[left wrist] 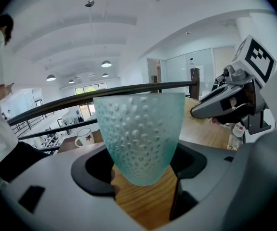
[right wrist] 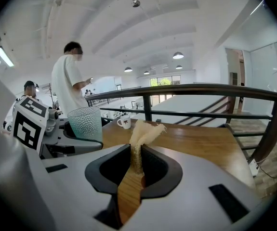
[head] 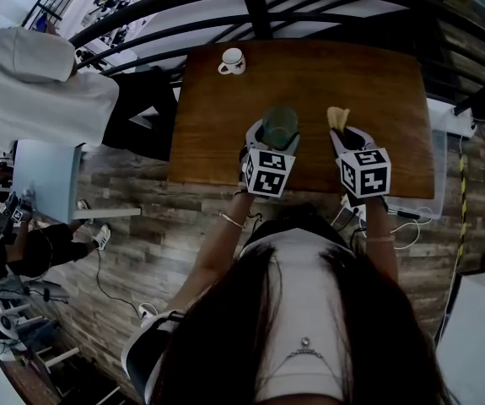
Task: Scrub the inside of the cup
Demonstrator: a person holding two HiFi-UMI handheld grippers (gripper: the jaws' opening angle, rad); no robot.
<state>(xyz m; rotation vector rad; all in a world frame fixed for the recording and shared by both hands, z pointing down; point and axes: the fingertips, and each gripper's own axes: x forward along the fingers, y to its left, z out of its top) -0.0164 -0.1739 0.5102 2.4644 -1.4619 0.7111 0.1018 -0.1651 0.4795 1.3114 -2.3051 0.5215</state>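
A pale green dimpled glass cup (left wrist: 139, 134) stands upright between the jaws of my left gripper (left wrist: 140, 170), which is shut on its lower part; the cup (head: 280, 126) is held above the wooden table (head: 225, 116). My right gripper (right wrist: 136, 162) is shut on a beige fibrous scrubber (right wrist: 142, 134) that sticks up out of the jaws. In the head view the scrubber (head: 338, 117) is to the right of the cup, apart from it. From the right gripper view the cup (right wrist: 85, 123) and left gripper (right wrist: 56, 138) are at the left.
A white mug (head: 232, 61) with a red mark stands at the table's far edge (right wrist: 124, 122). A dark metal railing (right wrist: 186, 91) runs behind the table. A person in white (right wrist: 71, 83) stands to the left beyond it.
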